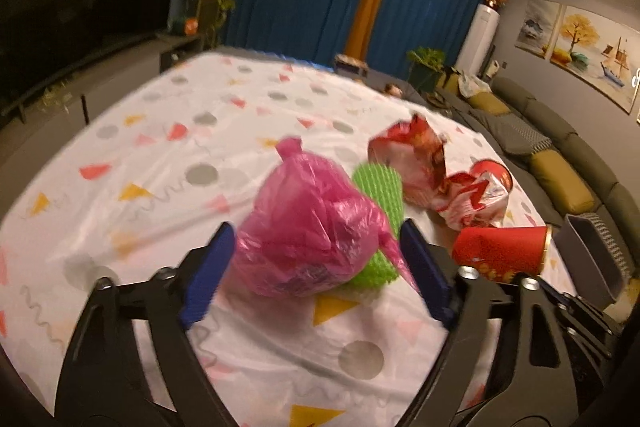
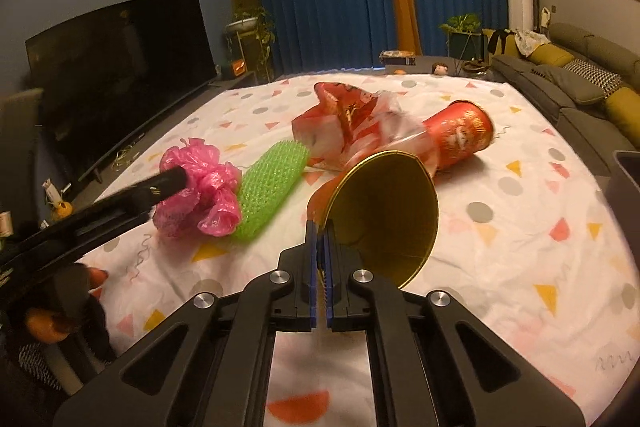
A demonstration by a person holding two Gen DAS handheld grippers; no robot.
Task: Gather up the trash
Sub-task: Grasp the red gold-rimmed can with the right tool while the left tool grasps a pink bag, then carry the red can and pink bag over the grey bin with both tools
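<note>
A crumpled pink plastic bag [image 1: 308, 227] lies on the patterned tablecloth [image 1: 160, 155], between the blue pads of my open left gripper [image 1: 316, 259]. A green foam net sleeve [image 1: 380, 195] lies just behind it. My right gripper [image 2: 321, 239] is shut on the rim of a red paper cup with a gold inside [image 2: 384, 211], held above the cloth; the cup also shows in the left wrist view [image 1: 504, 253]. A crumpled red and white wrapper [image 2: 348, 123] and a red can [image 2: 460, 131] lie farther back. The pink bag [image 2: 200, 187] and sleeve [image 2: 272, 183] show at the left.
A grey bin [image 1: 592, 259] stands off the table's right edge, its corner showing in the right wrist view [image 2: 628, 179]. A grey sofa [image 2: 568, 87] runs along the right. A TV [image 2: 116, 75] stands to the left. Blue curtains hang behind.
</note>
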